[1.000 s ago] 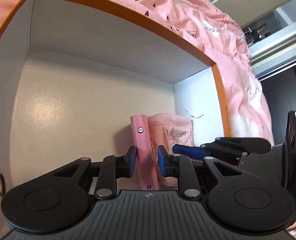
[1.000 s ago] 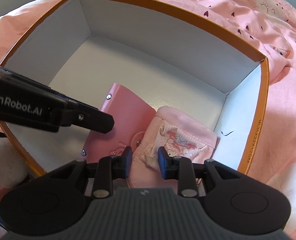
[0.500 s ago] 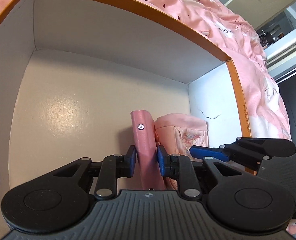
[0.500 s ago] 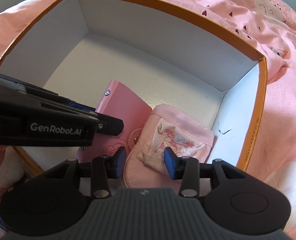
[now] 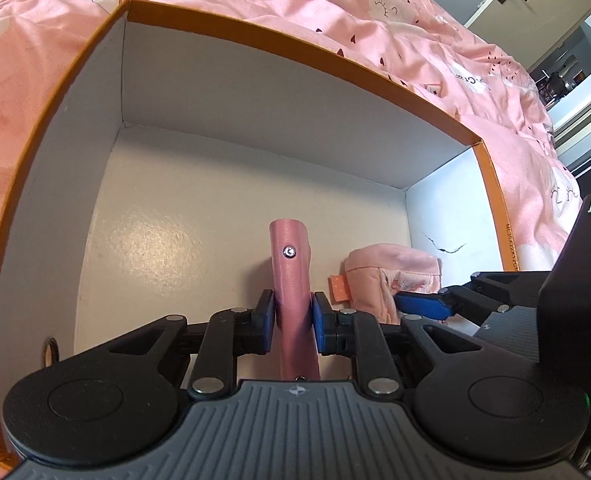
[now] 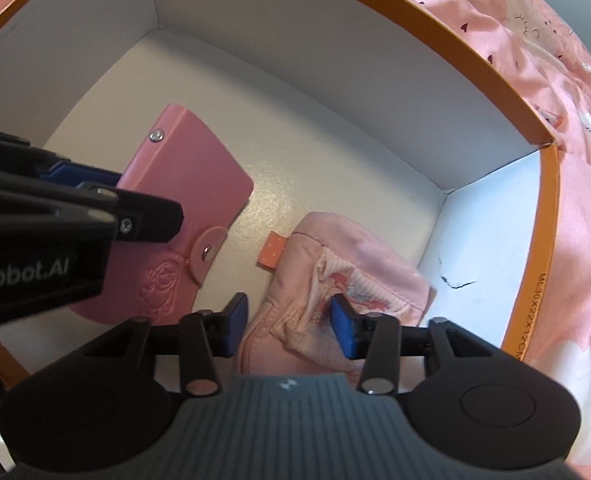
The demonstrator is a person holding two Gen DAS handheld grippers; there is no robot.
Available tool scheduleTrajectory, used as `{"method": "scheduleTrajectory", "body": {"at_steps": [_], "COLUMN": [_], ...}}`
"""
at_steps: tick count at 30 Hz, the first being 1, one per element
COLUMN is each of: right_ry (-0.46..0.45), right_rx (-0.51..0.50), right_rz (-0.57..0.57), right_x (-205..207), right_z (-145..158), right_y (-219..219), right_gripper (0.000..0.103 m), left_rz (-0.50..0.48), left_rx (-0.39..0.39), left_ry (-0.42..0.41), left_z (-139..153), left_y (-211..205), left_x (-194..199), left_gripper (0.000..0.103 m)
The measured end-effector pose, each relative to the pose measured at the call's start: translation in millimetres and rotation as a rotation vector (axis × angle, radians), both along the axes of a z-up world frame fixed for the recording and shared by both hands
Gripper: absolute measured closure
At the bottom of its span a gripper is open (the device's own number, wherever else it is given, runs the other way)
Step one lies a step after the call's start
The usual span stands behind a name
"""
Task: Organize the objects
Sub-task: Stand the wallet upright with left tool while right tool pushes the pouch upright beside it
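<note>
Pink leather wallet point(image 5: 291, 276) stands on edge inside an orange-rimmed box point(image 5: 303, 46) with white walls, and the left gripper point(image 5: 293, 318) has it between its blue pads, jaws narrow and closing on its thickness. From the right wrist view the wallet's point(image 6: 183, 200) broad face leans over the box floor, with its long axis running from the near left corner toward the far wall and its snap tab facing the pouch. Just right of it, apart by a strip of bare floor, a soft pink pouch point(image 6: 347, 276) lies near the right wall. The right gripper point(image 6: 289, 326) straddles the pouch's near end, its jaws half wide and closing; the right pad touches the fabric, the left pad stands clear of it. Each hand is nearest its own item. Laying the wallet flat likely means tipping it left, away from the pouch.
</note>
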State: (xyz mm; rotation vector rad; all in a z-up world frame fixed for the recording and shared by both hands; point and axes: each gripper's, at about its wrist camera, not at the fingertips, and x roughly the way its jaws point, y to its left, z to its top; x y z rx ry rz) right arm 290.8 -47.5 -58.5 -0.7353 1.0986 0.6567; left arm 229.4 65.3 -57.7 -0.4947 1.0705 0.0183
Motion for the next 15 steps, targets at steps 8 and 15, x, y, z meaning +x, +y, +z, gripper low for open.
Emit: {"method": "scheduleTrajectory", "body": {"at_steps": [8, 15], "right_ry": [0.038, 0.243], "right_rx": [0.185, 0.411], "right_rz": [-0.047, -0.261], "right_x": [-2.9, 28.2], "right_z": [46.8, 68.0], "right_y": [-41.4, -98.6], "right_gripper": [0.080, 0.081], "left_rz": [-0.035, -0.081], "left_rx": [-0.026, -0.083], "left_ry": [0.001, 0.003], "left_z": [-0.7, -1.5], "left_y": [-7.4, -20.0], "left_x": [0.8, 6.7], "left_gripper": [0.082, 0.083]}}
